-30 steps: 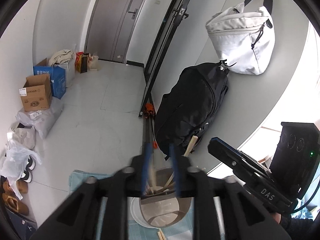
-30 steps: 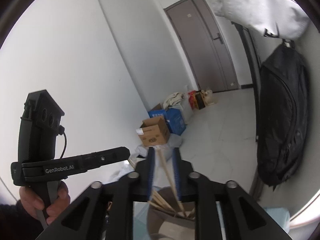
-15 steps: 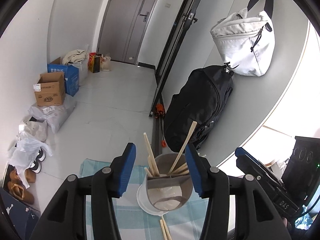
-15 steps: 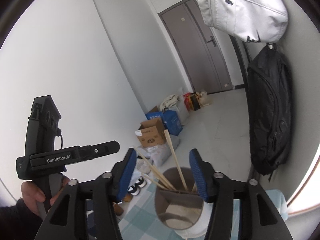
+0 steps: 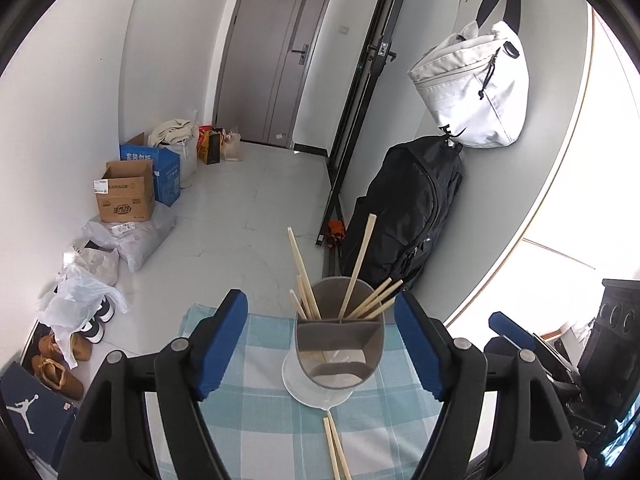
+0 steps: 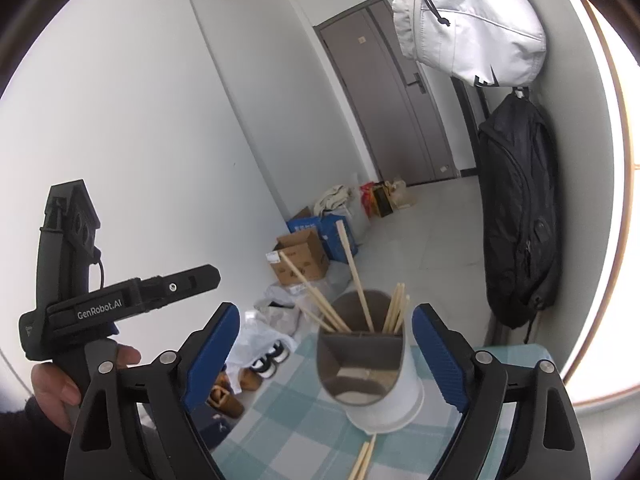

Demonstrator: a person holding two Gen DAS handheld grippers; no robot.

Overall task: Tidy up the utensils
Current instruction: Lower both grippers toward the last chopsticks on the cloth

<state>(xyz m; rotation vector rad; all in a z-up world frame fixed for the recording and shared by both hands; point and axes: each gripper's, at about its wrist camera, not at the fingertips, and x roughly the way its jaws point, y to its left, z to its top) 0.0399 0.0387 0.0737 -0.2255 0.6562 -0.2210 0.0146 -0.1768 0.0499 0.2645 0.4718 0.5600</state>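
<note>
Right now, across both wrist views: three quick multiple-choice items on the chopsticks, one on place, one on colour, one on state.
1. The loose chopsticks on the checked cloth lie:
A. on the near side of the holder
B. behind the holder
C. on the floor

2. The cloth's checks are:
A. red and white
B. light blue and white
C. plain grey

3. The right gripper has its jaws:
A. shut on a chopstick
B. shut on nothing
C. open, nothing pressed

Answers:
1 A, the pair lies just below the holder in both views.
2 B, pale blue squares show.
3 C, both pads stand clear of the holder.
</note>
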